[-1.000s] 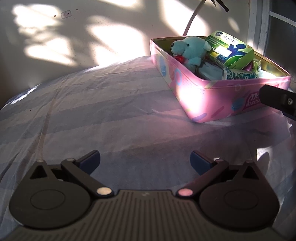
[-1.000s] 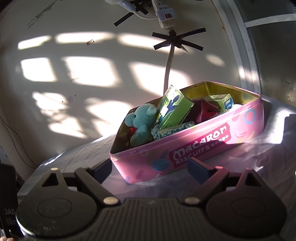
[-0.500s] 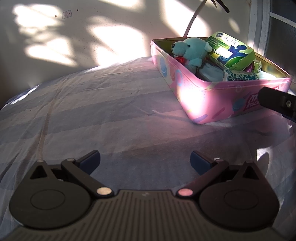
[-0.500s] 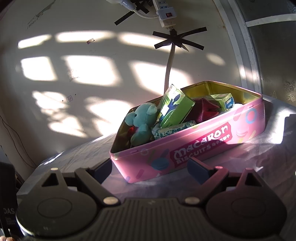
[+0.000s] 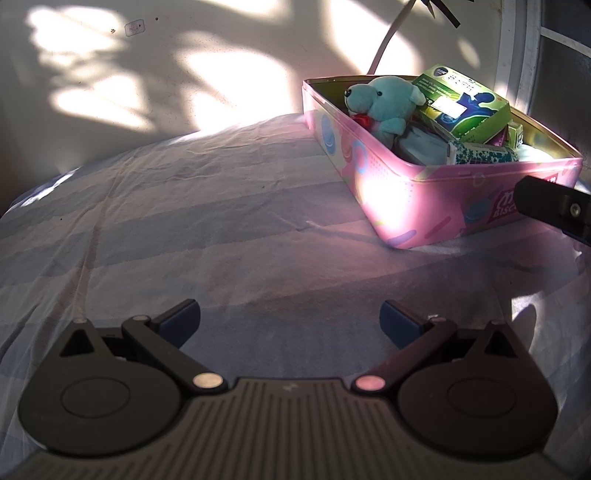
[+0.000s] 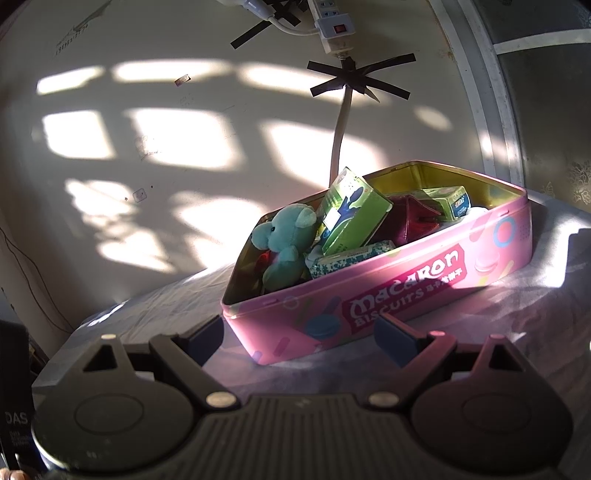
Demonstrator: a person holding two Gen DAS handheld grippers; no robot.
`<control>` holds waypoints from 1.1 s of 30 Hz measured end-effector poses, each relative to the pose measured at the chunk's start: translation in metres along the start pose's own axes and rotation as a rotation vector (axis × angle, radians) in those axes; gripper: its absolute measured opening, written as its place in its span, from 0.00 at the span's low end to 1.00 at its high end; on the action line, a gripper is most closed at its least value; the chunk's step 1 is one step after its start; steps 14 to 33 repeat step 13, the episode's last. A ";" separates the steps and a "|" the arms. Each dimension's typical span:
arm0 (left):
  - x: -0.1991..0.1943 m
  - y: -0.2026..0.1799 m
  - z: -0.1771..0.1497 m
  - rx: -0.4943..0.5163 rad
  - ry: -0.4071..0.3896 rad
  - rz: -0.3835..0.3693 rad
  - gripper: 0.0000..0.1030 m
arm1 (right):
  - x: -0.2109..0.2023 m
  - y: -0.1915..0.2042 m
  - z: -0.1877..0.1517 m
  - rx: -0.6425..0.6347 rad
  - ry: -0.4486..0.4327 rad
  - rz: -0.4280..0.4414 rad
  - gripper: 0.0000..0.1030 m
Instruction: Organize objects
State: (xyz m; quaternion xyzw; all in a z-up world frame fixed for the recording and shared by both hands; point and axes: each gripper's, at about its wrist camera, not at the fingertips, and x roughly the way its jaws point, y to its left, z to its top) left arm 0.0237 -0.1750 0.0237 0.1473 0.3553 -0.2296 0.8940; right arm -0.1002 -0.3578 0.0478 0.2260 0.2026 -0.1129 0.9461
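Observation:
A pink macaron biscuit tin (image 5: 413, 199) (image 6: 369, 306) sits on a striped bedsheet, holding a teal teddy bear (image 5: 384, 105) (image 6: 286, 247), a green box (image 5: 463, 105) (image 6: 351, 218), a patterned pack (image 6: 351, 258), a dark red item (image 6: 410, 225) and a small green carton (image 6: 448, 201). My left gripper (image 5: 290, 321) hovers open over bare sheet, well short of the tin. My right gripper (image 6: 299, 334) stands open just in front of the tin's long side, nothing between its fingers. A black part of the right gripper (image 5: 554, 206) pokes in at the left wrist view's right edge.
The striped sheet (image 5: 184, 229) spreads left of the tin. Behind stands a sunlit wall (image 6: 147, 147) with a taped power strip (image 6: 334, 33) and a white cable (image 6: 340, 129) dropping behind the tin. A window frame (image 6: 491, 92) rises at the right.

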 end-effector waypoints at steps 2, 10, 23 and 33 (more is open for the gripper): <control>0.000 0.000 0.000 -0.001 0.000 -0.001 1.00 | 0.000 0.000 0.000 0.000 0.000 0.000 0.89; 0.001 0.002 0.000 -0.004 -0.006 -0.024 1.00 | 0.002 0.000 0.000 -0.002 0.004 0.001 0.89; 0.000 0.005 0.001 -0.010 -0.015 -0.045 1.00 | 0.005 0.001 -0.001 -0.010 0.009 0.002 0.89; 0.000 0.005 0.001 -0.010 -0.015 -0.045 1.00 | 0.005 0.001 -0.001 -0.010 0.009 0.002 0.89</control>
